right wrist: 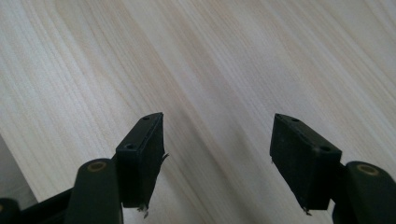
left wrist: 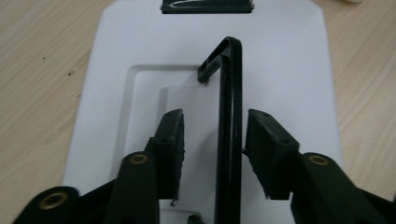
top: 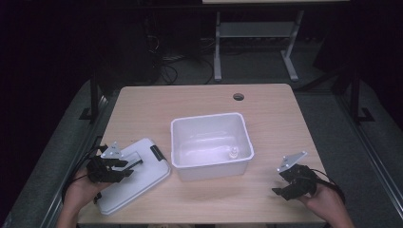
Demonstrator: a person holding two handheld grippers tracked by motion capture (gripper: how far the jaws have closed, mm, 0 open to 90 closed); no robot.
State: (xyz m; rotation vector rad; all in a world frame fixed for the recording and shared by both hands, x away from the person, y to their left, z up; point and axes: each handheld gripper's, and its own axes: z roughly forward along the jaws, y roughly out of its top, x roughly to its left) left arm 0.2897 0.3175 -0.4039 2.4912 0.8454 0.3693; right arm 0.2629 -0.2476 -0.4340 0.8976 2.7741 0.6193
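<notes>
A white bin lid point(top: 142, 178) lies flat on the table's front left, with its thin black handle point(left wrist: 230, 116) swung up off its top. My left gripper point(left wrist: 215, 122) is open, one jaw on each side of that handle; the right pad sits very close to it and the left pad stands apart. In the high view the left gripper point(top: 127, 168) rests over the lid's near half. My right gripper point(right wrist: 218, 119) is open above bare wood, nothing between its jaws, and appears at the front right point(top: 280, 183).
An open white bin point(top: 211, 164) stands mid-table with a small pale object point(top: 233, 153) inside near its right wall. A black latch point(left wrist: 208, 5) sits on the lid's far edge. The wooden table point(top: 199, 99) has a round cable hole point(top: 238, 97) at the back.
</notes>
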